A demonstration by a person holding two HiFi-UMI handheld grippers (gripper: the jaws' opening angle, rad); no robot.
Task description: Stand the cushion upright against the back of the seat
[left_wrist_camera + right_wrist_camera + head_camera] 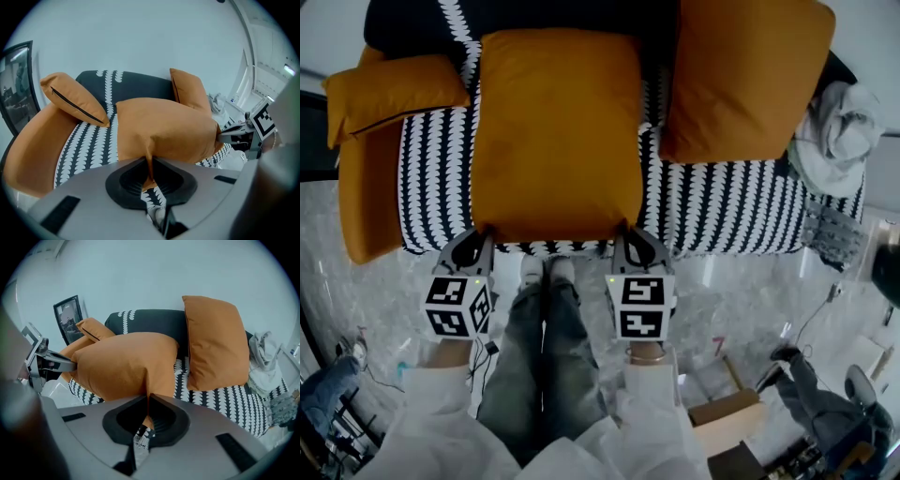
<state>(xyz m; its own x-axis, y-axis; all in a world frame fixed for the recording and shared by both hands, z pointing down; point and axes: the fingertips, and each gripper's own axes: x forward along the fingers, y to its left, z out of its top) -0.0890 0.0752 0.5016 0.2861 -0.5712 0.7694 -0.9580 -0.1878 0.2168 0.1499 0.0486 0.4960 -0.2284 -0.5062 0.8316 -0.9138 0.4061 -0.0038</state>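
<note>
Cushion gripped at both front corners, not yet stood up.
The cushion [555, 131] lies flat on the striped seat [722, 211]. The left gripper [478, 236] and right gripper [630, 234] each have their fingers clenched on a near corner of it. Tipping it up against the backrest [145, 322] is still to do, I'd judge. The gripper views show the pinched fabric, while the head view shows both holds together.

Left claw [482, 236] and right claw [628, 234] hold the orange cushion [558, 131] (flat on the seat [727, 211]) by its corners.
</note>
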